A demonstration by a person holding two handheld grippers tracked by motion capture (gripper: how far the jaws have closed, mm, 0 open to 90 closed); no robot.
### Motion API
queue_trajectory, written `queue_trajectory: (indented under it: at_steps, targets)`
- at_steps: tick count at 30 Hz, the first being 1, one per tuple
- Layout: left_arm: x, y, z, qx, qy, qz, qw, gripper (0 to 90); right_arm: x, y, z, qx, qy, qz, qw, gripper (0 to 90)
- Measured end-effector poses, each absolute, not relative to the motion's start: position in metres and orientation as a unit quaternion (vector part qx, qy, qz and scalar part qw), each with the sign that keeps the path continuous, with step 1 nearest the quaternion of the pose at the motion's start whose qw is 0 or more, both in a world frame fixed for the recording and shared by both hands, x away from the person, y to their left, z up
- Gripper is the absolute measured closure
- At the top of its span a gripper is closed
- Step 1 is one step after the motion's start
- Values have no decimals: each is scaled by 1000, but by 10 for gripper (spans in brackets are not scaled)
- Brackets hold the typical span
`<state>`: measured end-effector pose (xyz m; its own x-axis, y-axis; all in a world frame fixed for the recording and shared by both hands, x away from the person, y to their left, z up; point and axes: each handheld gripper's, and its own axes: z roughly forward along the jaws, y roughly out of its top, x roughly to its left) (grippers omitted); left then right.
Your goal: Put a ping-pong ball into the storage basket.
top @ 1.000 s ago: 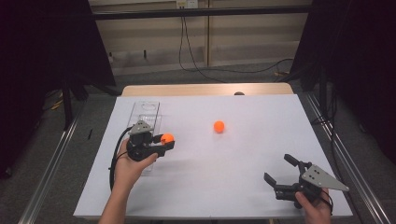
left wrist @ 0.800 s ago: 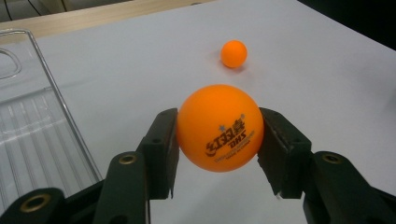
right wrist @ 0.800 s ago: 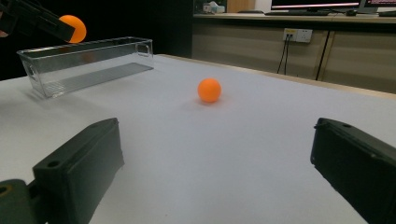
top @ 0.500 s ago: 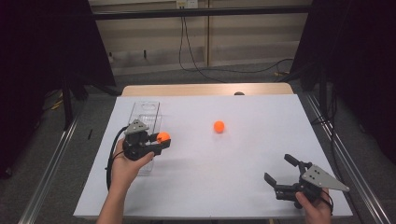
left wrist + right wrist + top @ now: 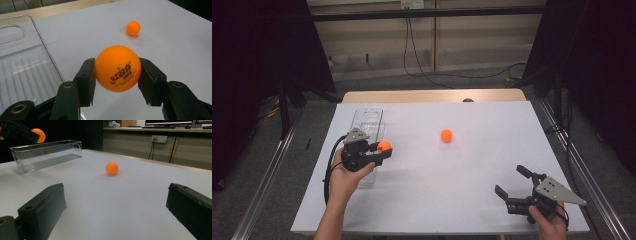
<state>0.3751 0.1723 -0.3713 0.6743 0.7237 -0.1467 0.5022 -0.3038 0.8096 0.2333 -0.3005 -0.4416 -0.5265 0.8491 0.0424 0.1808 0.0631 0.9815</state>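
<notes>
From high up, the left gripper [image 5: 381, 150] holds an orange ball [image 5: 384, 146] just beside the clear box [image 5: 367, 120]. The right gripper [image 5: 510, 184] sits near the table's [image 5: 462, 200] front corner, jaws wide. The left gripper view shows both jaws pressing on the ball. In the right gripper view, the wide jaws hold nothing, and a second ball [image 5: 111, 168] lies well ahead.

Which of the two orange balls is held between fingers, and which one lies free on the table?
The ball with printed lettering is clamped in the left gripper beside the clear tray. The other ball lies free mid-table.
</notes>
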Motion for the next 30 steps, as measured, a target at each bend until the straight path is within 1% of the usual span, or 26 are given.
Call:
queue_trajectory:
  at_steps: [30]
  targets:
    - [377, 181, -371, 794, 394, 136, 443, 509, 233, -301, -441, 385, 667, 565, 295, 19]
